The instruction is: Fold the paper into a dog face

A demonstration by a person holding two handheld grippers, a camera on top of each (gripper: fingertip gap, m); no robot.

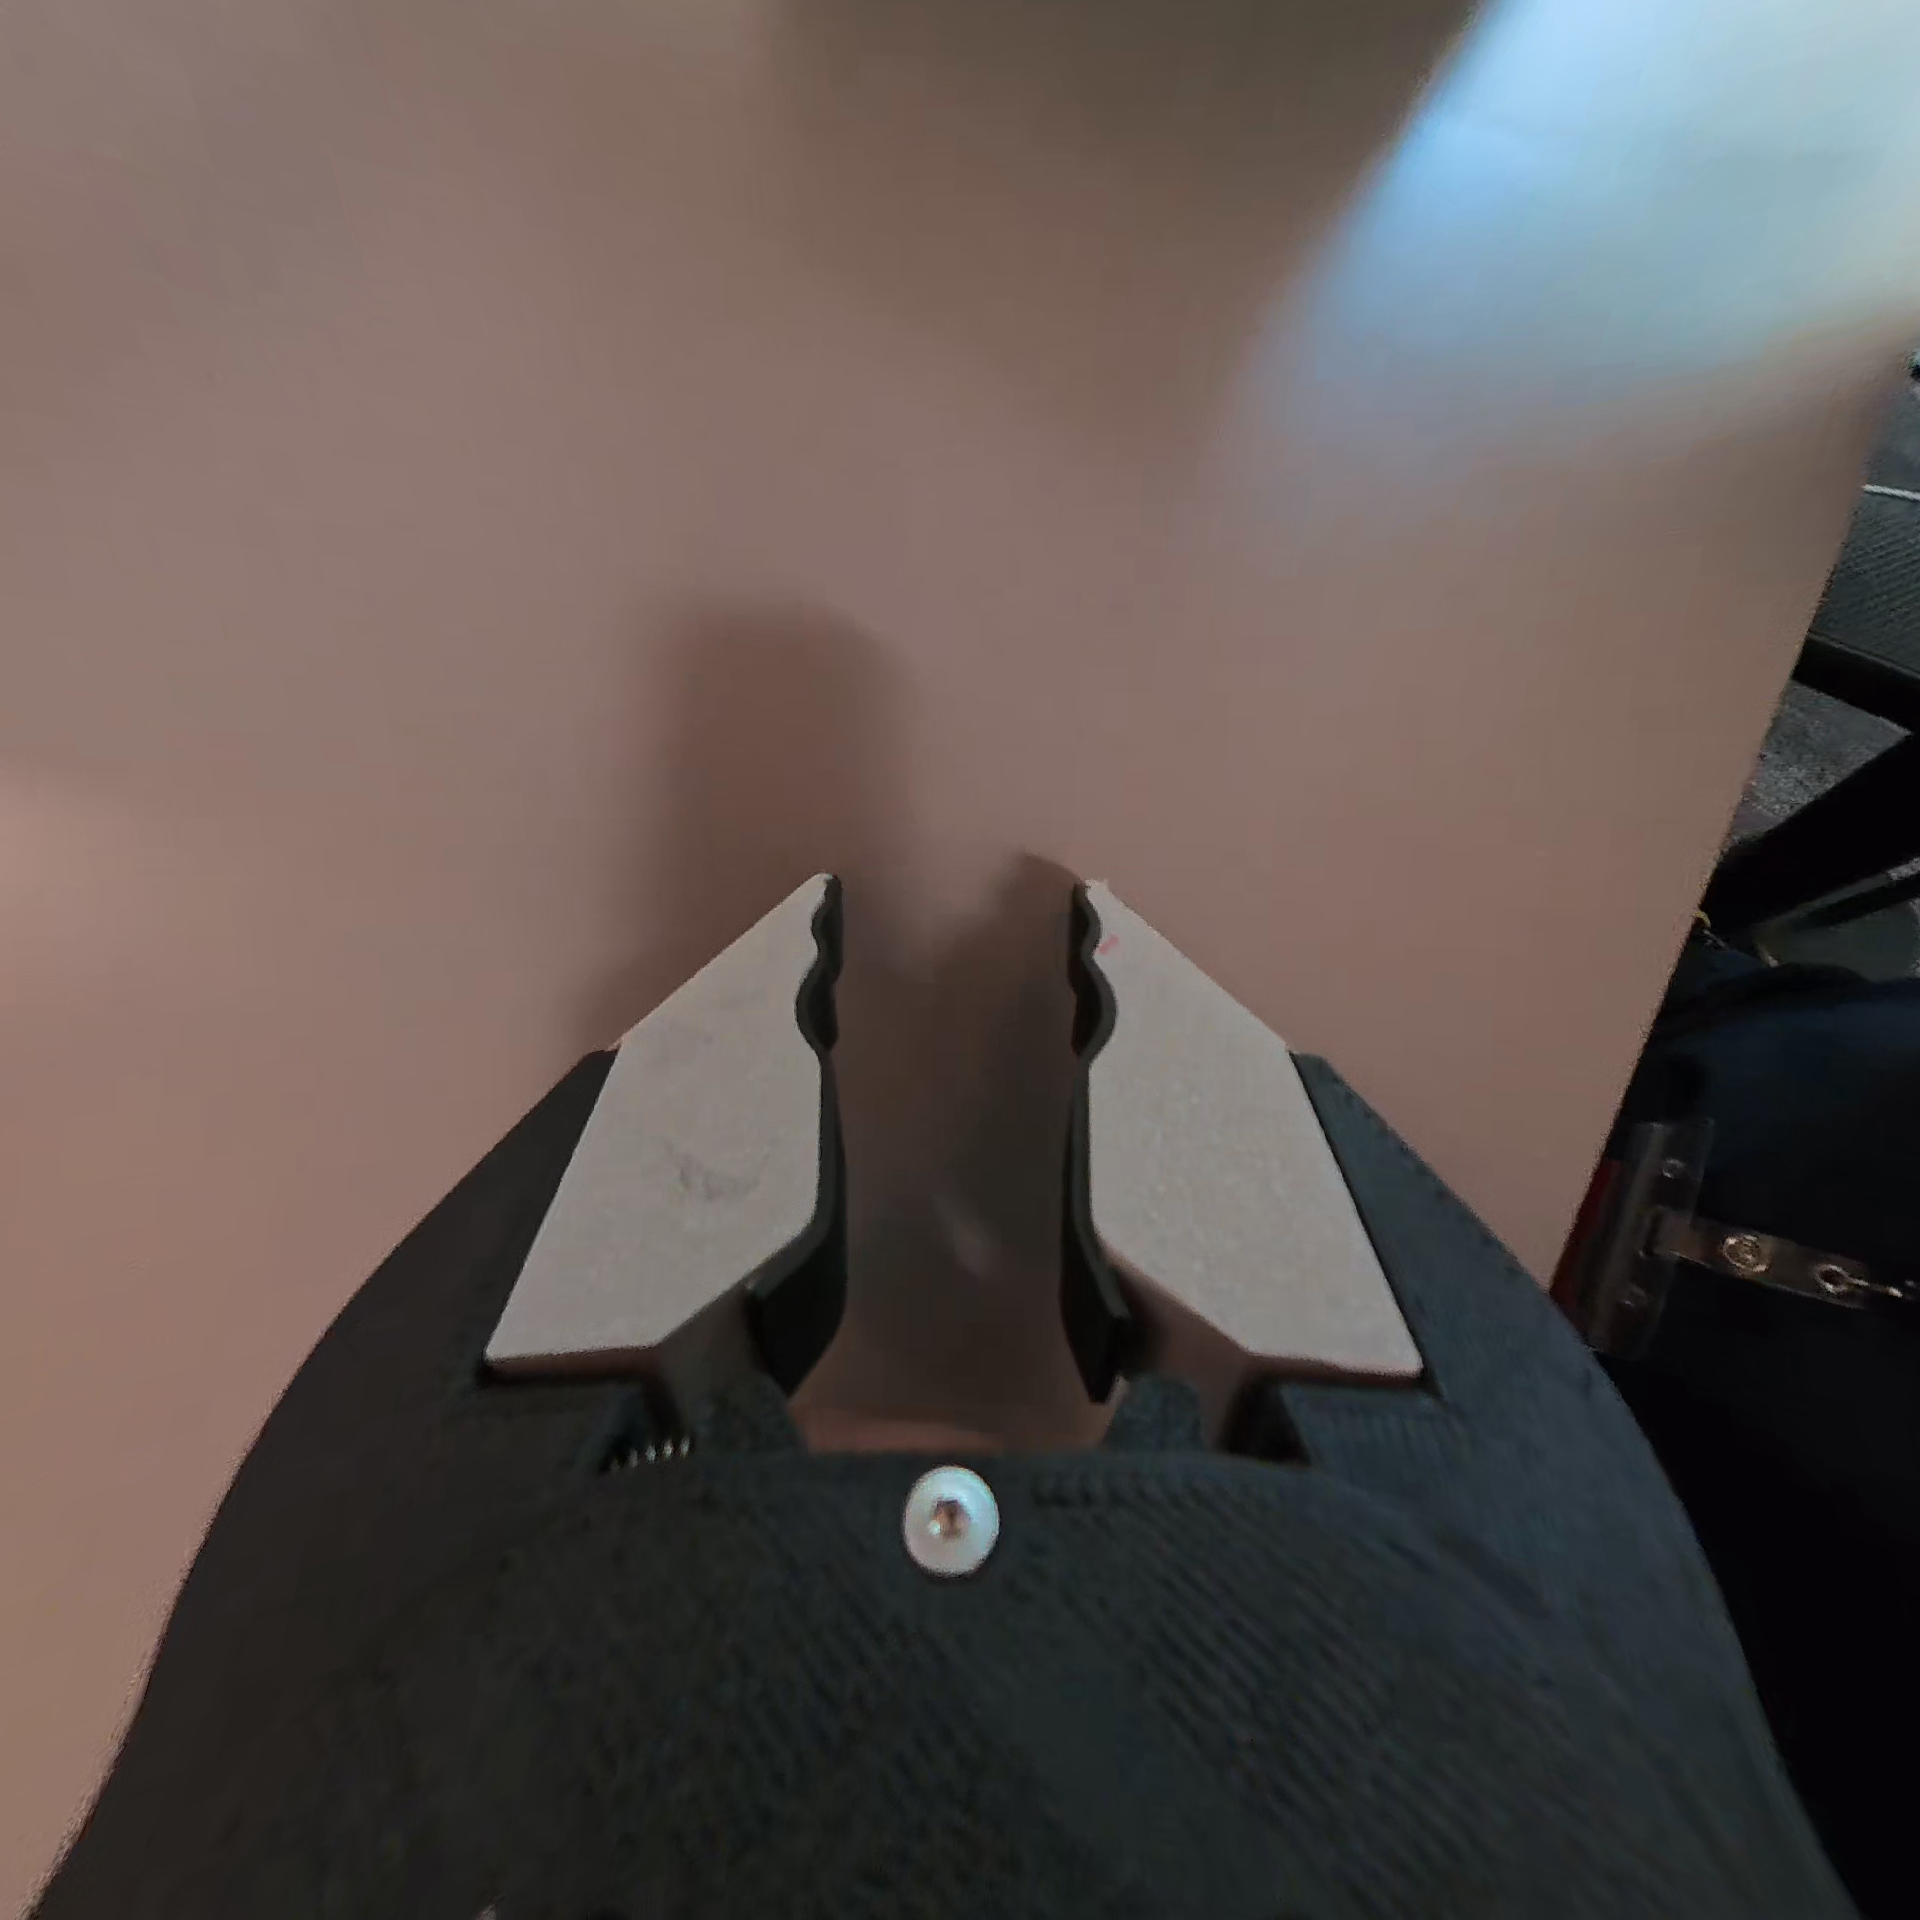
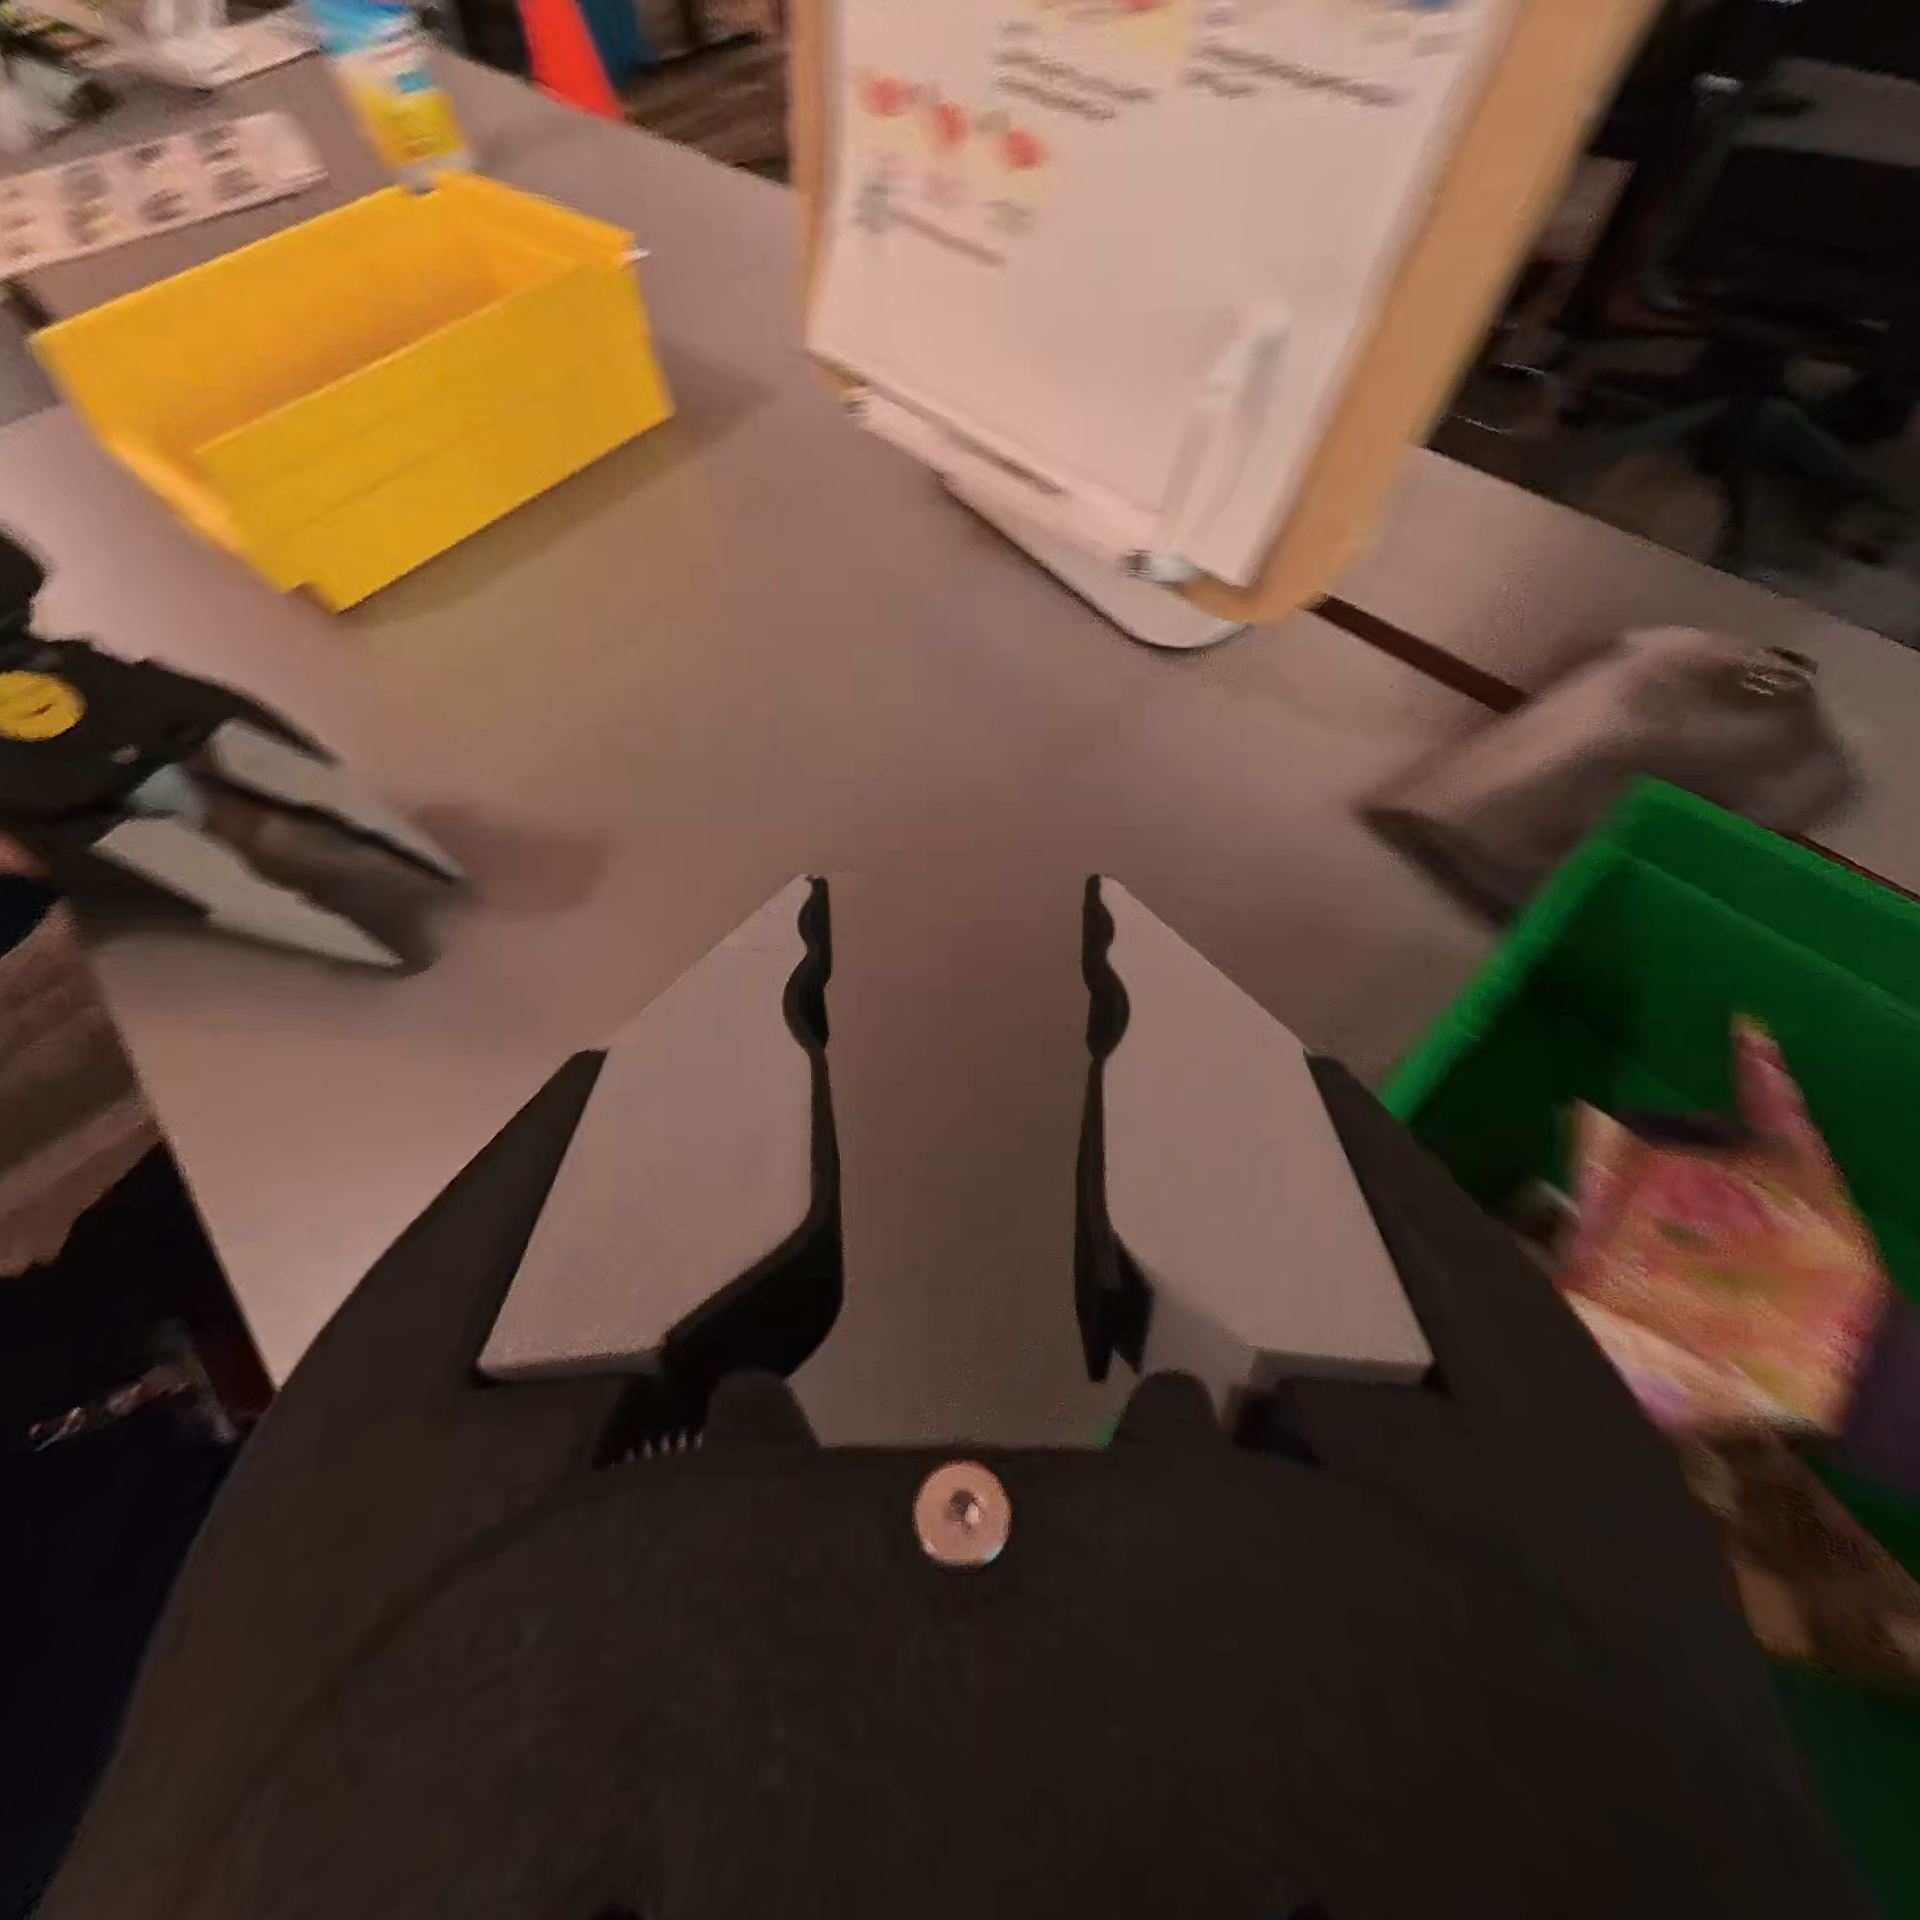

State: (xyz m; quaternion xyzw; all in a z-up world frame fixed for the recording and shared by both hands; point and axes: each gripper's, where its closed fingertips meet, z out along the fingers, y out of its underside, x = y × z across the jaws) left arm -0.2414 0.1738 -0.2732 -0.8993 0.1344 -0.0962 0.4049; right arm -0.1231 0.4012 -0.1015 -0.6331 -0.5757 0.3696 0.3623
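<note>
My left gripper point(image 1: 954, 894) is open and empty, close over the bare grey table point(image 1: 520, 520). My right gripper point(image 2: 948, 894) is open and empty above the table point(image 2: 831, 675), just left of a green bin point(image 2: 1662, 987). Colourful patterned paper point(image 2: 1714, 1278) lies in that bin, blurred. The left gripper also shows at the left edge of the right wrist view point(image 2: 312, 894), open, low over the table. No paper lies on the table in front of either gripper.
A yellow bin point(image 2: 364, 384) stands at the back left. A stand with an instruction sheet point(image 2: 1122, 260) is at the back centre. A grey blurred object point(image 2: 1642, 748) lies right of it. The table's right edge point(image 1: 1714, 883) is near the left gripper. Across from one pair of fingers to the other is roughly 30 cm. My right gripper's tips are some 40 cm from the grey blurred object point(image 2: 1642, 748).
</note>
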